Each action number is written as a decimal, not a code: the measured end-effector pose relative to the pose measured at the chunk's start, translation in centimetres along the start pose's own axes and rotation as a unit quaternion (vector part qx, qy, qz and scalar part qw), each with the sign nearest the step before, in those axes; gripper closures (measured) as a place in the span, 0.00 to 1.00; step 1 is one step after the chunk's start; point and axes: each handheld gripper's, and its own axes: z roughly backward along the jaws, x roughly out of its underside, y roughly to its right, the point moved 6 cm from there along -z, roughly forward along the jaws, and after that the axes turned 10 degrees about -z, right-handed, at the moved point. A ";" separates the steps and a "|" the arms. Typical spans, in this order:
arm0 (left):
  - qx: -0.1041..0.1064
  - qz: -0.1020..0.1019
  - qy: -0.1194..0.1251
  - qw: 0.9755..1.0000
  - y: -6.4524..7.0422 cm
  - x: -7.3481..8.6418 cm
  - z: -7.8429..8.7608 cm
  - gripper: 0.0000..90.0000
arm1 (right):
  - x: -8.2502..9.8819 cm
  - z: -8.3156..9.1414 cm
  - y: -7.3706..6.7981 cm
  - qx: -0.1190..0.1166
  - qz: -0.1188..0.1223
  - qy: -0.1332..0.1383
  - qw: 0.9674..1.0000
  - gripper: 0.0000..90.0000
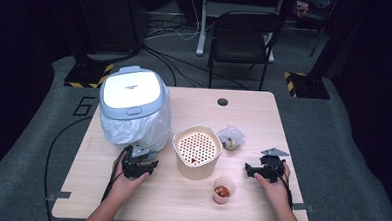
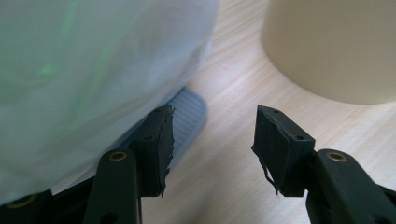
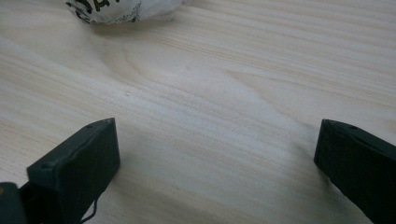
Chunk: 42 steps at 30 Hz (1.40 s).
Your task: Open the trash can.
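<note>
Resting on the table [image 1: 190,200], we see a perforated beige pot [image 1: 197,150], a cup [image 1: 223,190] of red bits; left gripper [image 2: 212,140] narrow and empty, right gripper [image 3: 217,163] wide, empty

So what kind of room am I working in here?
Probably a lab or recording studio, not a kitchen: one wooden table on grey carpet, dark surroundings, cables across the floor, hazard-striped stand bases and a folding chair behind.

The left gripper [image 2: 210,140] stood parted over the worktop [image 2: 233,93], nothing between, beside a white bag [image 2: 93,70] and cream tub [image 2: 331,46].
</note>
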 end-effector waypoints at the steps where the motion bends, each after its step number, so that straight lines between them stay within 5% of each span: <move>1: 0.000 -0.004 0.000 1.000 0.0 0.1 0.0 0.52 | 0.0 0.0 0.0 0.000 0.000 0.000 1.000 0.00; 6: 0.011 0.017 0.014 1.000 0.0 0.2 -0.2 0.52 | 0.0 0.0 0.0 0.000 0.000 0.000 1.000 0.00; 18: 0.003 0.011 0.021 1.000 0.2 0.7 -0.6 0.53 | 0.0 0.0 0.0 0.001 0.000 0.000 1.000 0.00; 22: 0.002 -0.001 0.014 1.000 0.3 0.9 -0.7 0.53 | 0.0 0.0 0.0 0.001 0.000 0.000 1.000 0.00; 23: -0.004 -0.037 0.010 0.999 -0.1 0.9 -0.7 0.53 | 0.0 0.0 0.0 0.001 0.000 0.000 1.000 0.00; 24: -0.002 -0.007 0.011 1.000 0.3 1.2 -0.9 0.53 | 0.0 0.0 0.0 0.001 0.000 0.000 1.000 0.00; 42: 0.002 -0.006 0.023 1.000 0.3 1.7 -1.2 0.52 | 0.0 0.0 0.0 0.000 0.000 0.000 1.000 0.00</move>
